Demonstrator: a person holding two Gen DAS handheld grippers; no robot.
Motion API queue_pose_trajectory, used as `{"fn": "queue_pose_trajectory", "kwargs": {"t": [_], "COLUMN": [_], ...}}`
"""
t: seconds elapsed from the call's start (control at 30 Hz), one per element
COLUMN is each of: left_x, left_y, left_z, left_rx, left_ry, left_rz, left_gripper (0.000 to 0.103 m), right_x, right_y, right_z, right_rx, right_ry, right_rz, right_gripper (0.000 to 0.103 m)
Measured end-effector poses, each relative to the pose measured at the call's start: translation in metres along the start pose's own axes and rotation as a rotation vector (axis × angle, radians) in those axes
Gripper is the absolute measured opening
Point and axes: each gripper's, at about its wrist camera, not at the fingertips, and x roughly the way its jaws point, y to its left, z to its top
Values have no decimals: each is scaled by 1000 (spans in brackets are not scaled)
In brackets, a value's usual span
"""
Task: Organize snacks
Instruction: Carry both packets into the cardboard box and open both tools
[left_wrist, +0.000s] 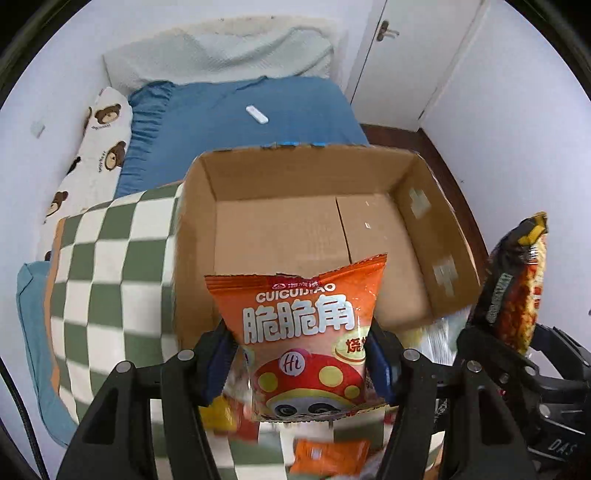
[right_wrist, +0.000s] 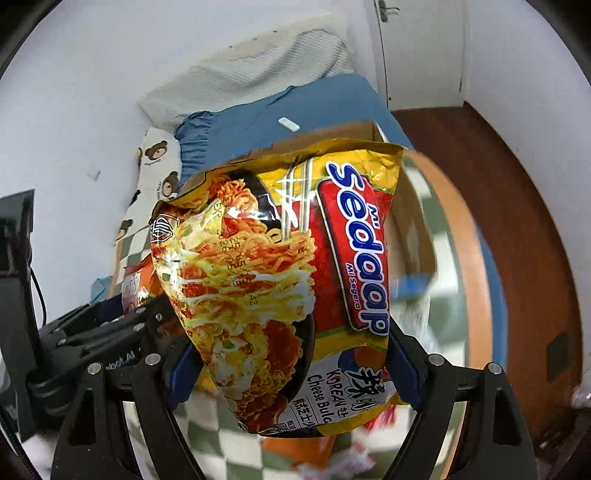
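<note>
My left gripper (left_wrist: 301, 363) is shut on an orange crisps bag (left_wrist: 306, 332) and holds it upright just before the near wall of an open cardboard box (left_wrist: 280, 229), which has nothing in it. My right gripper (right_wrist: 295, 369) is shut on a yellow Sedaap noodle packet (right_wrist: 280, 280), held up in front of the camera. That packet also shows at the right edge of the left wrist view (left_wrist: 517, 280). The left gripper and its orange bag (right_wrist: 135, 284) show at the left of the right wrist view. The box's far rim (right_wrist: 351, 131) peeks above the noodle packet.
The box rests on a green-and-white checked blanket (left_wrist: 107, 273) on a bed with a blue sheet (left_wrist: 236, 122). More snack packets (left_wrist: 328, 456) lie on the blanket below the grippers. A white remote (left_wrist: 256, 114) lies on the sheet. Brown wood floor (right_wrist: 532, 229) lies to the right.
</note>
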Motion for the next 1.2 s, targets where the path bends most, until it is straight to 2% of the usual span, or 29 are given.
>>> {"fn": "queue_pose_trajectory", "kwargs": {"t": [0.13, 0.27, 0.43, 0.63, 0.67, 0.7, 0.73, 0.77, 0.97, 1.2], "left_x": [52, 105, 146, 172, 175, 176, 177, 177, 164, 123], "left_y": [11, 25, 31, 28, 28, 28, 27, 28, 22, 27], "left_z": [50, 81, 102, 116, 118, 119, 121, 123, 119, 97], "left_rx": [-46, -96, -96, -62, -62, -67, -69, -72, -44, -62], "left_ry": [106, 203, 262, 316, 322, 325, 325, 318, 282, 182], "left_rz": [-27, -49, -36, -36, -43, -59, -71, -77, -34, 33], "left_gripper": [60, 60, 60, 61, 64, 70, 89, 101, 101, 101], "right_x": [41, 102, 161, 209, 217, 223, 225, 223, 220, 192], "right_y": [-15, -24, -26, -22, -23, -20, -20, -24, -32, -36], "right_z": [60, 106, 127, 141, 143, 144, 146, 147, 150, 129], "right_rx": [0, 0, -3, -29, -37, -41, -47, -53, -54, -68], "right_ry": [64, 184, 289, 367, 382, 389, 387, 381, 376, 343], "right_rz": [-16, -37, -59, -93, -91, -92, -90, -83, -93, -127], "right_gripper": [87, 87, 87, 88, 89, 91, 97, 98, 99, 99]}}
